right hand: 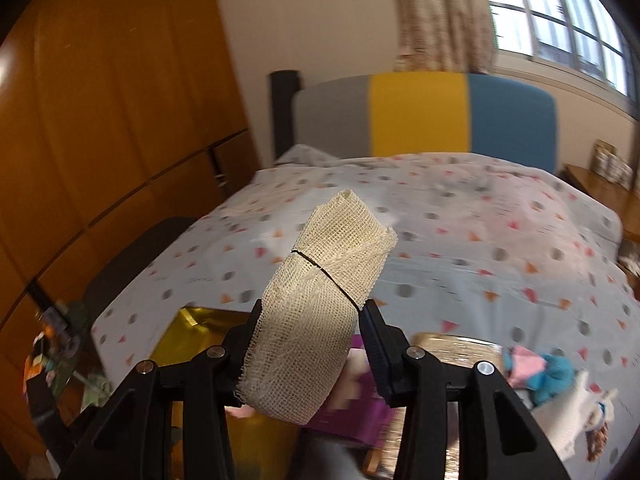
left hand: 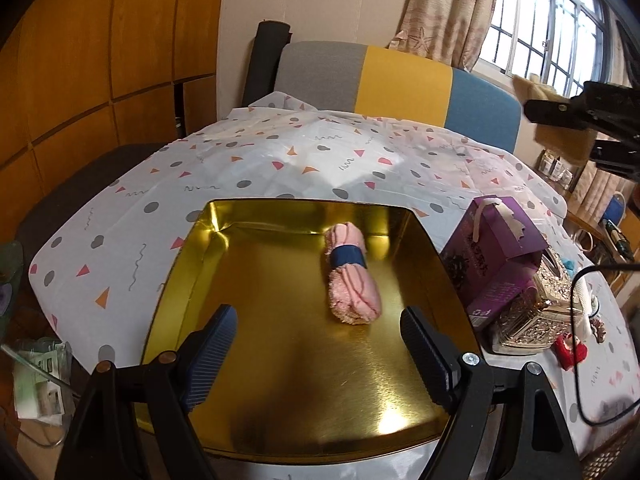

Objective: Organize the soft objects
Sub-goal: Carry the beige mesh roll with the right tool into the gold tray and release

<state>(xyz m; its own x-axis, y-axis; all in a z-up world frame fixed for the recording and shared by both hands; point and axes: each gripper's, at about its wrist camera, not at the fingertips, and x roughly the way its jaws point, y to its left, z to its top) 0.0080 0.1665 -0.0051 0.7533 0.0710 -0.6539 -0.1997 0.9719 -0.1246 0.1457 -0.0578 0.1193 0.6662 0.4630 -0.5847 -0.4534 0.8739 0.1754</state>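
A gold tray [left hand: 192,280] lies on the patterned tablecloth. A pink rolled cloth [left hand: 352,280] with a dark blue band lies inside it, right of centre. My left gripper [left hand: 320,332] is open and empty, low over the tray's near half, the pink roll just ahead between the fingers. My right gripper [right hand: 310,320] is shut on a cream mesh cloth roll [right hand: 320,304] bound by a thin black band, held up in the air. The gold tray [right hand: 188,336] shows below it at the left. The right gripper with the cream roll also shows at the far right of the left wrist view [left hand: 560,114].
A purple box [left hand: 492,256] and an ornate metallic box [left hand: 536,312] stand right of the tray. A red figurine [left hand: 570,350] and a black cable [left hand: 580,360] lie further right. Blue and pink soft items [right hand: 540,372] and a white toy [right hand: 576,416] lie on the cloth. A striped headboard [left hand: 400,80] stands behind.
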